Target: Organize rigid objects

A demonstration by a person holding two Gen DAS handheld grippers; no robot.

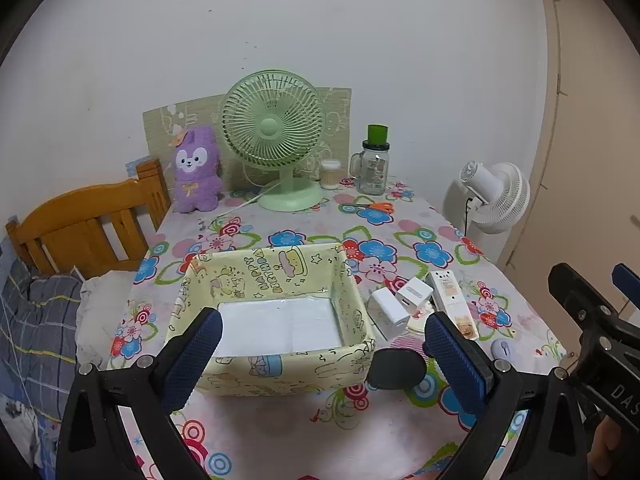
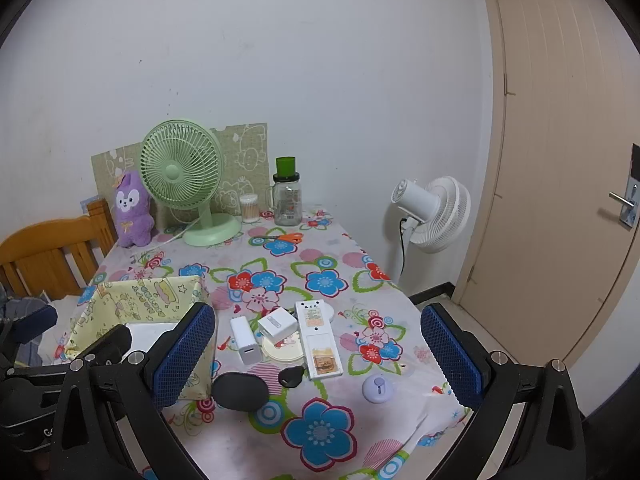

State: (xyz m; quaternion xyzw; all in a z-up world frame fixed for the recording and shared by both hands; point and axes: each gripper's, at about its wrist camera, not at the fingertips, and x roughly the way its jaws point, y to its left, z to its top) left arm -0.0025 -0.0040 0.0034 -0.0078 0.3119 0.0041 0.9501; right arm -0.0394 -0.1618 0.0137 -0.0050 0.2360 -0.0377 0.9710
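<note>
A yellow cartoon-print box point(image 1: 280, 372) stands on the flowered tablecloth with only a white liner inside. My left gripper point(image 1: 324, 322) hovers open over its near side, nothing between the fingers. To the right of the box lie a white charger point(image 2: 245, 340), a white cube plug point(image 2: 277, 322), a white remote point(image 2: 320, 340), a cream disc point(image 2: 284, 350), a black oval piece point(image 2: 239, 391), a black key fob point(image 2: 292, 376) and a lilac round gadget point(image 2: 377, 388). Above this cluster my right gripper point(image 2: 320, 316) is open and holds nothing.
At the back stand a green desk fan point(image 1: 274, 136), a purple plush point(image 1: 198, 168), a glass jar with a green lid point(image 1: 374, 164), a cotton-swab tub point(image 1: 330, 174) and orange scissors point(image 1: 376, 206). A wooden headboard point(image 1: 80, 220) and bedding are left; a white floor fan point(image 2: 436, 212) and a door point(image 2: 560, 160) are right.
</note>
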